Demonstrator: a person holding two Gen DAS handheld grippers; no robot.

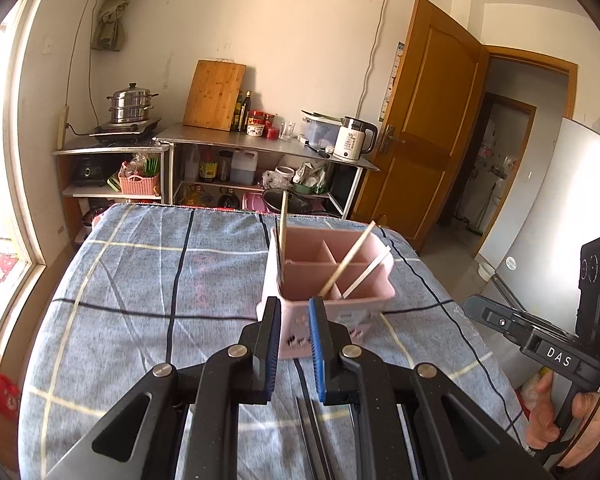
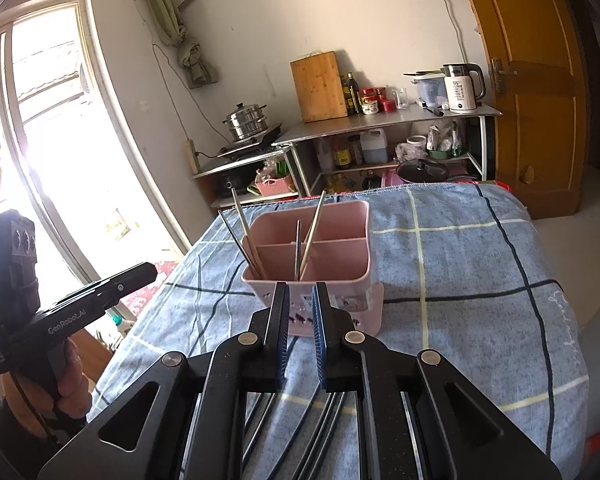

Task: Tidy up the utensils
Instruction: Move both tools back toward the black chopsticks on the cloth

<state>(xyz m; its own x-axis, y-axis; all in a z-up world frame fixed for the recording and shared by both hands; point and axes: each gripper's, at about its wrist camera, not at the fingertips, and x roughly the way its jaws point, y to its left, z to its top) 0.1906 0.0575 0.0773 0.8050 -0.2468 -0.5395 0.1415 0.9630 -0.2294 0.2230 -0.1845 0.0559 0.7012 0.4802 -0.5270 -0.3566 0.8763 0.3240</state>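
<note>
Both tongs hung empty over the cloth-covered bench (image 2: pixel 480 248), and the pink utensil caddy (image 2: pixel 332 248) stood near the middle of it, toward the far edge. The left tongs (image 1: pixel 295 304) stood slightly parted with nothing between the blue pads; the right tongs (image 2: pixel 300 290) showed the same narrow gap and nothing gripped. Both pointed at the caddy's near wall without touching it.

By my read, the sorting looked late or finished: every utensil in sight already stood inside the caddy, and no loose one lay on the cloth. The next move would call for finding any remaining piece outside these views, or tidying the leaning sticks.

The count: one caddy, divided into what looked like four compartments. From the right wrist view, four chopsticks (image 2: pixel 310 236) rose out of it, two leaning at the left end, two near the centre divider. The left wrist view showed only three clearly. Two tongs, each in a hand.
</note>
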